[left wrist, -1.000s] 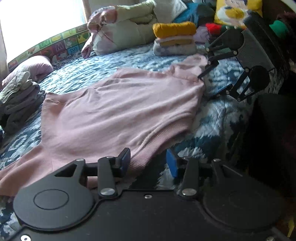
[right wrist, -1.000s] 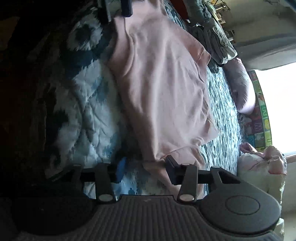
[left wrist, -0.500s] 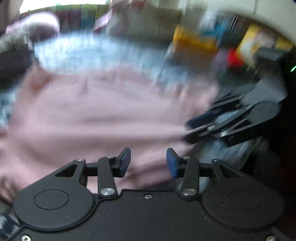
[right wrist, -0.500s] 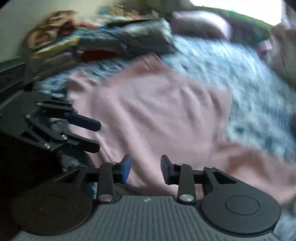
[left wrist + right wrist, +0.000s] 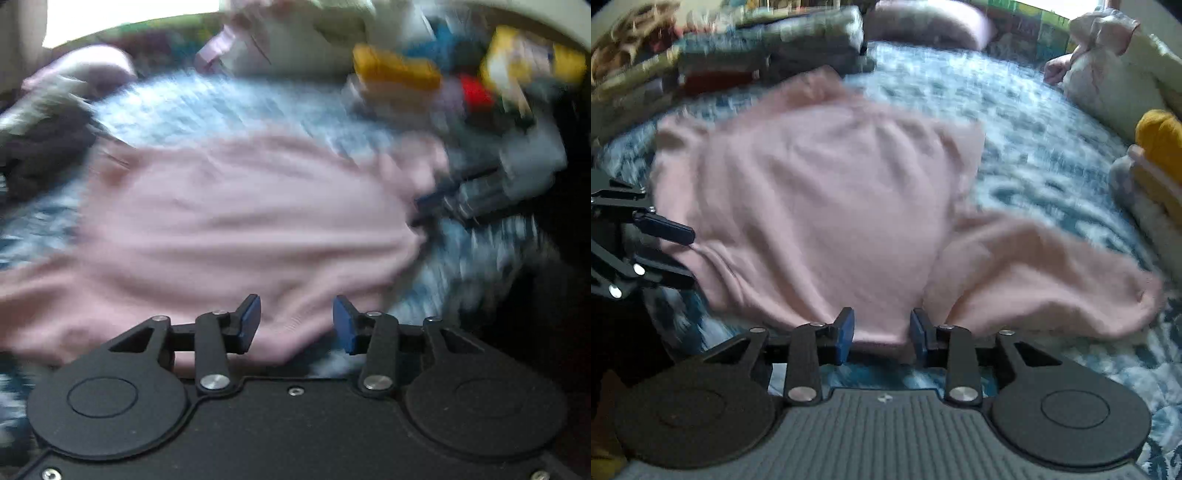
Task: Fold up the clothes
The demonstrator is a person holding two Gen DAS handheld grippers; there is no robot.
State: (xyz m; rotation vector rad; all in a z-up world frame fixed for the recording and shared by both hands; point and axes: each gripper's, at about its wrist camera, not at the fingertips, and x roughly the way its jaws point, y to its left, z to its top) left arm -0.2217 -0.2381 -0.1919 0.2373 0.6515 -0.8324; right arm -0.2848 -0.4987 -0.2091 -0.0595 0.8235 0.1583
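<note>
Pink knit fabric fills both views: a sweater point(image 5: 820, 199) lies spread flat on the blue patterned bed cover point(image 5: 1015, 122), with one sleeve point(image 5: 1045, 277) stretched out to the right in the right wrist view.

A second ago the right claw point(image 5: 882, 334) was turned on its side at the sweater's far corner. Now it is rolled upright and sits at the near edge of the sweater. Its jaws have just been closing, and a piece of the pink edge now stands between the blue pads point(image 5: 846, 334). Whether the pads really press the cloth I cannot tell, because the picture is blurred there.

The left claw point(image 5: 296, 325) is also shifted: before, it looked at the hem from lower down, and now it hovers over the bottom corner of the sweater. Its jaws stand apart as before, with nothing pinched between them; the cloth is only under them.

In my judgement both claws are now lined up along the same side of the sweater, so the first fold seems to be starting. Stacks of folded clothes point(image 5: 395, 70) wait at the back of the bed.
</note>
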